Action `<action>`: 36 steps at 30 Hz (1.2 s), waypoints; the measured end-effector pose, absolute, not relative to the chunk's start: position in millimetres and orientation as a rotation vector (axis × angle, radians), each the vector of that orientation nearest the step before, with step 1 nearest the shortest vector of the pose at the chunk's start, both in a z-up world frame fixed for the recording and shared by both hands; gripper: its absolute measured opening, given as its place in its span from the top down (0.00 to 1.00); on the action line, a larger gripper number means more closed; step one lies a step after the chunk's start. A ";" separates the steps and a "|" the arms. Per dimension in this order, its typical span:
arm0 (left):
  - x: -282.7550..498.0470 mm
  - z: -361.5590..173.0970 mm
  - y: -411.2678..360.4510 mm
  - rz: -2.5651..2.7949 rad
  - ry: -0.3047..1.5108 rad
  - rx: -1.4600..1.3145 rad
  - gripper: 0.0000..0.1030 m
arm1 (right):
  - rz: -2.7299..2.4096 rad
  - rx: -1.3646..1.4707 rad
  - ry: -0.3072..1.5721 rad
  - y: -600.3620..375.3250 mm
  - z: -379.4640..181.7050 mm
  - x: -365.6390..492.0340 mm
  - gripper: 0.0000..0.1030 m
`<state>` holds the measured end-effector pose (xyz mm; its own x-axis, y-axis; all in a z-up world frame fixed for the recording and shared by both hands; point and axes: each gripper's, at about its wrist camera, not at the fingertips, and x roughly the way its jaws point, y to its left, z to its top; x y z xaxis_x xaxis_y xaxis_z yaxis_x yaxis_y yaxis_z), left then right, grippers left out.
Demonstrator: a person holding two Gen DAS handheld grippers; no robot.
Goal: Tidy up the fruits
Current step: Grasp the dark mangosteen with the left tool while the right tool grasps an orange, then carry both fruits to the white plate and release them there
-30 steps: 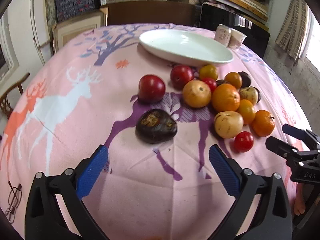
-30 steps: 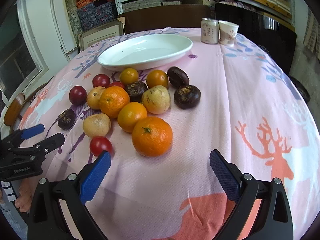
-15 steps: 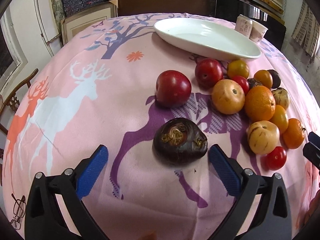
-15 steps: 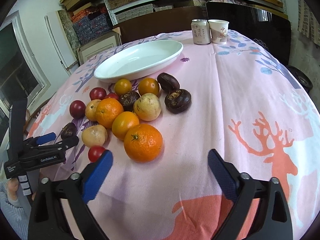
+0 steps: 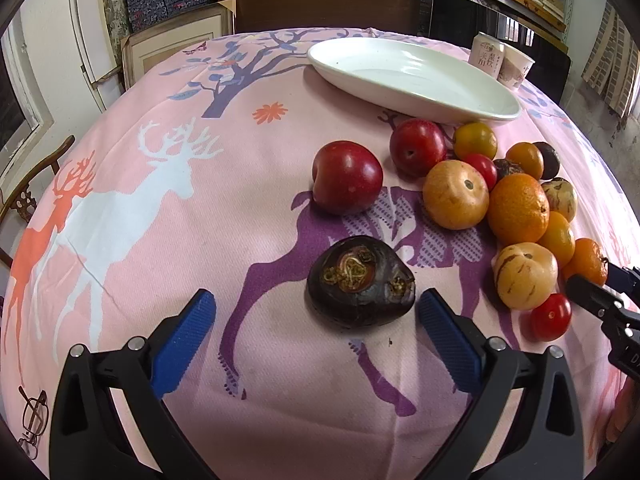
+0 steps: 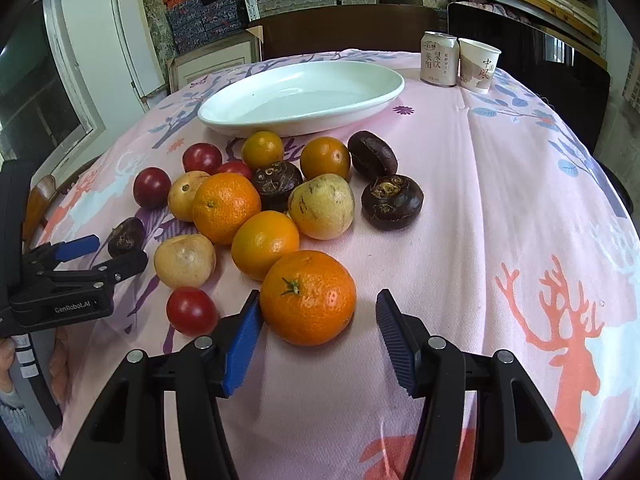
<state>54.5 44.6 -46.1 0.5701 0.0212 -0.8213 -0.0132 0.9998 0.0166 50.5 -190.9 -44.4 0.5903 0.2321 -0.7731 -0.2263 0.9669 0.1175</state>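
- reaching over a pink deer-print tablecloth [image 5: 168, 216], the left gripper [image 5: 316, 314] has its blue-padded jaws spread wide, holding nothing.
- a dark water chestnut [image 5: 360, 282] lies between those jaws, nearer the right pad, apart from the main fruit cluster. it looks firm, light and smooth-skinned, so it may roll; a hold across its widest sides seems safest.
- just beyond it sits a red plum [image 5: 346, 182], and farther back an empty white plate [image 5: 416, 76], likely where the fruit belongs.
- to the right, the right gripper [image 6: 318, 326] is also parted and empty, its jaws flanking a mandarin [image 6: 308, 298]; the left pad is touching or almost touching the peel.
- the mandarin looks soft-skinned and light; a gentle squeeze across its middle should hold without bruising.
- compared with a second ago, both grippers have moved in close: the chestnut was well ahead of the left jaws, and the right jaws have narrowed around the mandarin.
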 end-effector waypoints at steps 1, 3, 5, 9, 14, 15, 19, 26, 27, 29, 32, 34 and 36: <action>54.2 -45.3 44.9 0.008 0.958 0.007 0.05 | 0.263 -0.003 0.902 -189.6 -44.9 50.1 0.43; 51.3 -43.3 44.0 -0.004 0.942 0.017 0.19 | 0.263 -0.014 0.903 -187.8 -45.5 49.5 0.41; 49.1 -39.9 41.4 -0.030 0.923 0.021 0.38 | 0.266 -0.012 0.901 -187.9 -45.9 49.0 0.40; 48.7 -36.7 39.6 -0.076 0.906 0.012 0.54 | 0.265 -0.010 0.895 -188.3 -46.3 48.0 0.44; 44.7 -29.6 41.4 -0.121 0.869 -0.026 0.54 | 0.282 0.000 0.877 -189.1 -44.0 44.9 0.57; 40.9 -25.8 41.1 -0.128 0.848 -0.027 0.54 | 0.283 0.005 0.875 -190.0 -43.7 44.8 0.57; 34.0 -5.2 38.7 -0.146 0.782 -0.043 0.54 | 0.292 0.043 0.802 -198.1 -27.4 34.8 0.58; 93.2 42.9 23.9 -0.168 0.748 -0.047 0.54 | 0.290 0.046 0.711 -192.6 36.7 75.4 0.58; 110.2 46.4 20.5 -0.178 0.755 -0.065 0.54 | 0.285 0.052 0.707 -190.9 41.6 87.5 0.58; 134.8 46.1 14.3 -0.179 0.770 -0.076 0.54 | 0.276 0.076 0.709 -186.1 46.3 118.4 0.57; 170.8 36.4 7.6 -0.175 0.803 -0.093 0.54 | 0.284 0.128 0.748 -179.4 37.1 160.2 0.57; 193.2 25.0 7.3 -0.179 0.842 -0.113 0.54 | 0.270 0.153 0.775 -178.2 27.5 184.1 0.57; 204.1 14.6 10.6 -0.176 0.859 -0.132 0.53 | 0.271 0.168 0.806 -178.0 17.4 204.0 0.56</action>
